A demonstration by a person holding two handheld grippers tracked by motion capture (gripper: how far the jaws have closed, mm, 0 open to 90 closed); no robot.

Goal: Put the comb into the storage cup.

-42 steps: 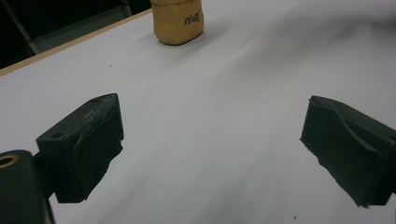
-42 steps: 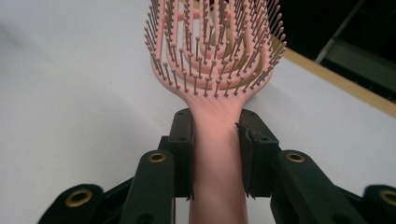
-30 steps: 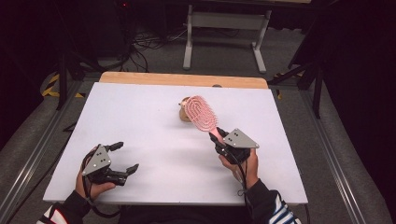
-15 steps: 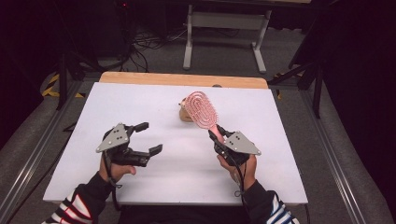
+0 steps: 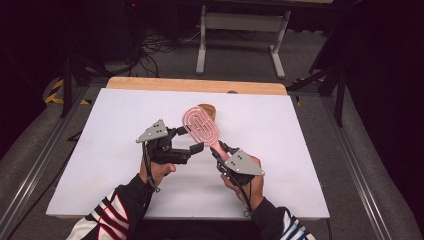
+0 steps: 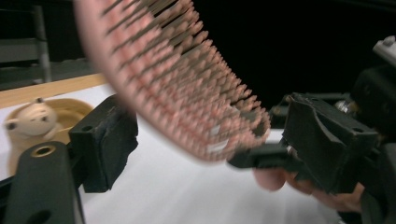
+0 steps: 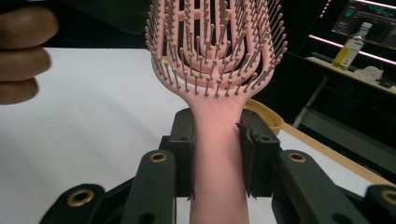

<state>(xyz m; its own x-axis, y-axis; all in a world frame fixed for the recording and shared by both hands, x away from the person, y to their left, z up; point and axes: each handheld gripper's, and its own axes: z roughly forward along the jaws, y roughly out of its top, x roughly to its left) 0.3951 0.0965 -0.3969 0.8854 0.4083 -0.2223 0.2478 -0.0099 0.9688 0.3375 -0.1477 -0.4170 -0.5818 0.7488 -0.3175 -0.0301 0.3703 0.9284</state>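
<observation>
Clamping the pink hairbrush (image 7: pixel 215 65) handle, your right gripper (image 7: pixel 215 156) holds it above the counter (image 5: pixel 100 130); your left gripper (image 5: pixel 187 141) has jaws spread around its head.

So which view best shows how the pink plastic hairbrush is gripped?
The right gripper view: the right gripper is shut on the pink plastic hairbrush by its handle, both pads touching. The high view shows that grip small; the left gripper view shows blurred bristles.
</observation>
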